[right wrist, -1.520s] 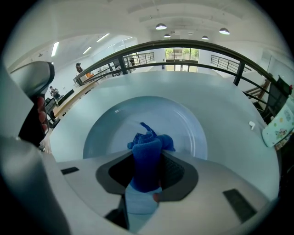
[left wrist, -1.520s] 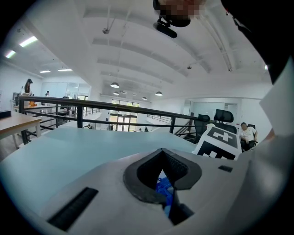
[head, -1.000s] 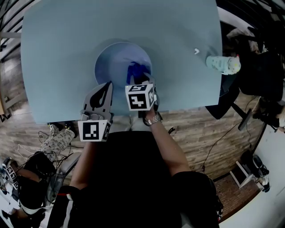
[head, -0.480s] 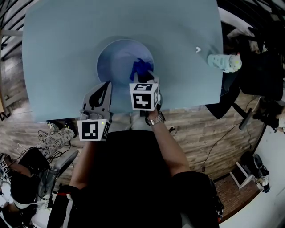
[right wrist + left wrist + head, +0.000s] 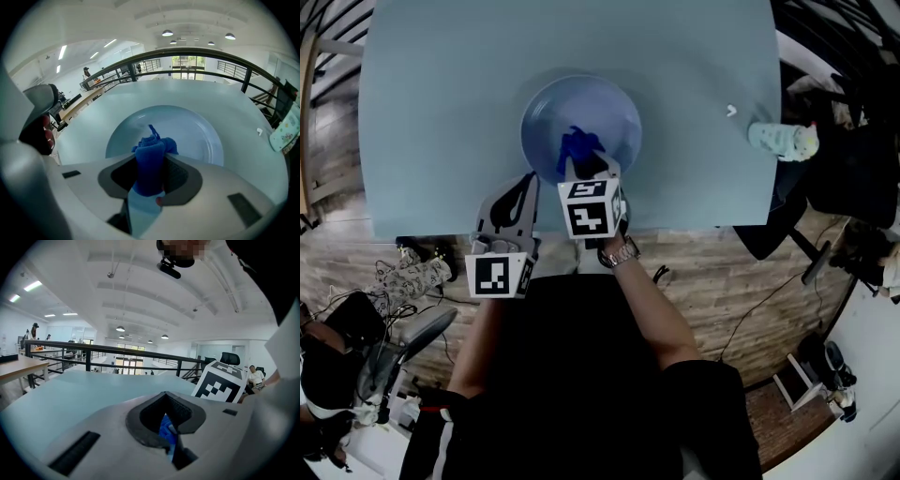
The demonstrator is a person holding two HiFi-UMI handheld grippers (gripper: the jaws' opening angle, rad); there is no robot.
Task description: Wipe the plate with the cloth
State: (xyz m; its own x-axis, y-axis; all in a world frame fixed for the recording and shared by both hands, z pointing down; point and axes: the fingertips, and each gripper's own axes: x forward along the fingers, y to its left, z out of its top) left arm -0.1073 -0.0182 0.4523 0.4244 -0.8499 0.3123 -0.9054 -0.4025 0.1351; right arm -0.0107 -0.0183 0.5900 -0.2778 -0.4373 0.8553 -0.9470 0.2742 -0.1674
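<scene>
A pale blue plate (image 5: 614,112) sits on the light blue table (image 5: 441,112), near its front edge. My right gripper (image 5: 581,171) is shut on a bunched dark blue cloth (image 5: 577,148), which it presses onto the near middle of the plate. In the right gripper view the cloth (image 5: 151,157) stands rolled between the jaws of the right gripper (image 5: 150,165), over the plate (image 5: 199,136). My left gripper (image 5: 525,183) hovers shut and empty at the table's front edge, just left of the plate. In its own view the left gripper (image 5: 166,416) shows only a sliver of blue through the gap.
A patterned bottle (image 5: 782,139) lies at the table's right edge, with a small white object (image 5: 730,110) beside it. A dark railing (image 5: 197,52) runs behind the table. Cables and a chair (image 5: 403,347) are on the wooden floor to the left.
The right gripper has dragged the cloth from the right part of the plate leftward to its near middle. The left gripper has stayed at the table's front edge.
</scene>
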